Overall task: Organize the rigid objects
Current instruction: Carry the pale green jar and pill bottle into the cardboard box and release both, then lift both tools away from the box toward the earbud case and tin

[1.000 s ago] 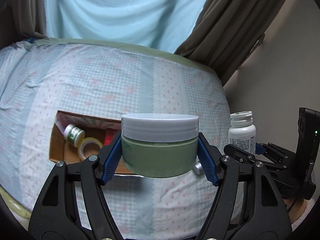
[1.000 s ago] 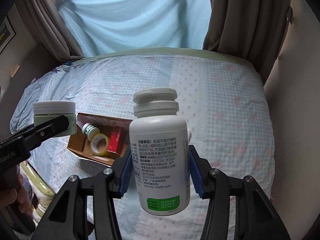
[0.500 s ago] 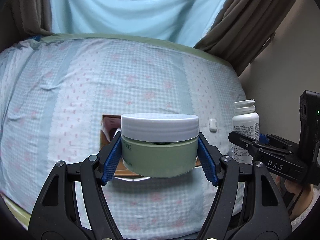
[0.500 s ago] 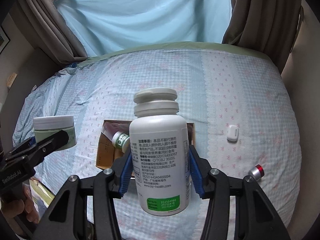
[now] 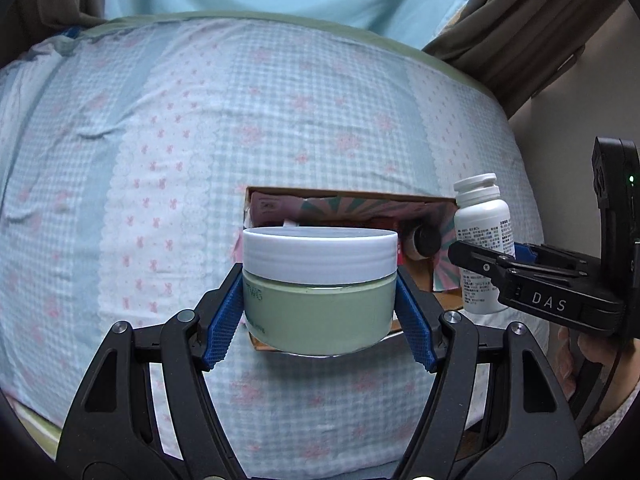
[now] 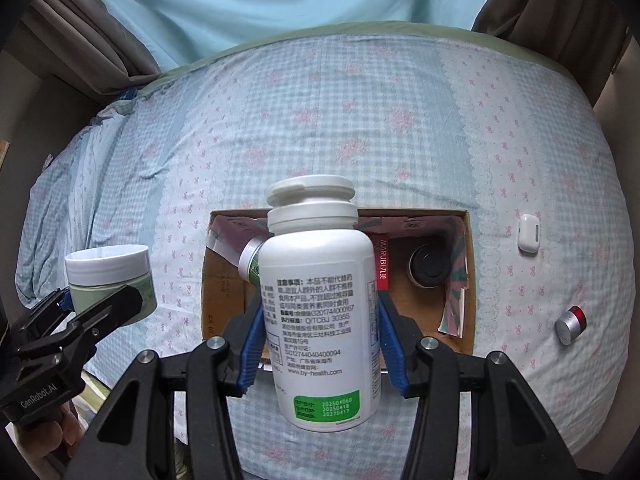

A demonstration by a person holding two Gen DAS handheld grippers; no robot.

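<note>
Box (image 6: 464, 276) contents partly behind bottle (image 6: 320, 304)

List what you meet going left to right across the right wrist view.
green cream jar → cardboard box with the white pill bottle held before it → white earbud case → silver red-banded cylinder

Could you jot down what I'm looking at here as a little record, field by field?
Setting: bed with checked bedspread
Left gripper: shut on green cream jar
Right gripper: shut on white pill bottle
Container: open cardboard box on the bed, some items already inside
Loose on bed: white earbud case, small silver cylinder
</note>
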